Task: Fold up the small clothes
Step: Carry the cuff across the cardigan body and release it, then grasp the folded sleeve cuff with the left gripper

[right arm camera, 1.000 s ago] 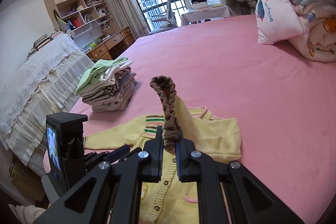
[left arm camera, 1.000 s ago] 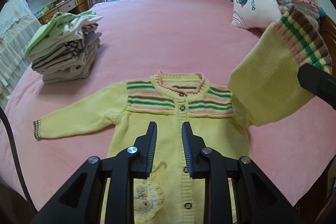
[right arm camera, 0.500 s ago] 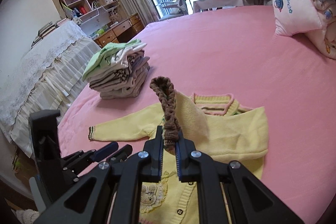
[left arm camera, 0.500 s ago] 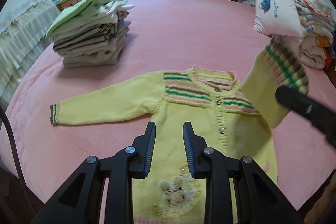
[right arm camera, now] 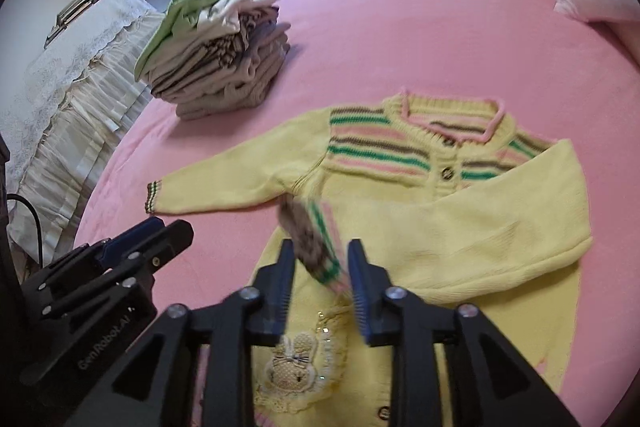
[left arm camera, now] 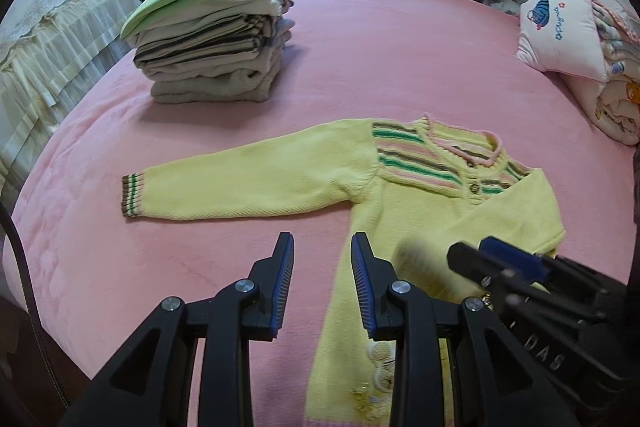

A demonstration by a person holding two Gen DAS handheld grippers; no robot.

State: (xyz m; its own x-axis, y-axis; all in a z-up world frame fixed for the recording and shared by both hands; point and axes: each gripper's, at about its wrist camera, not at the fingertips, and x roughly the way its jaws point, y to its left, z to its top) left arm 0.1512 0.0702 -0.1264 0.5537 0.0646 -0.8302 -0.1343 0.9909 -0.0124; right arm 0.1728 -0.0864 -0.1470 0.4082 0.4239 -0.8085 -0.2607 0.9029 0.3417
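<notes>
The yellow cardigan (right arm camera: 404, 227) lies face up on the pink bedspread (right arm camera: 420, 39), one garment alone, buttons showing down its front and a rabbit patch (right arm camera: 294, 359) near the hem. It has two sleeves: one sleeve (left arm camera: 256, 187) stretches flat out to the side, its striped cuff (left arm camera: 132, 195) resting on the bedspread; the other sleeve (right arm camera: 492, 227) is folded across the chest. That folded sleeve's striped cuff (right arm camera: 314, 243) hangs blurred between the fingers of the right gripper (right arm camera: 320, 285), whose jaws are opening; the pads no longer press on it. The left gripper (left arm camera: 322, 281) hovers over the bedspread just beside the cardigan's edge, its jaws opening a little, with a narrow gap and nothing between them. Beyond the flat sleeve stands one stack of folded clothes (left arm camera: 216, 39), a green piece on top. One pink-and-white pillow (left arm camera: 560, 31) sits at the far corner, against a rolled quilt (left arm camera: 612, 99).
</notes>
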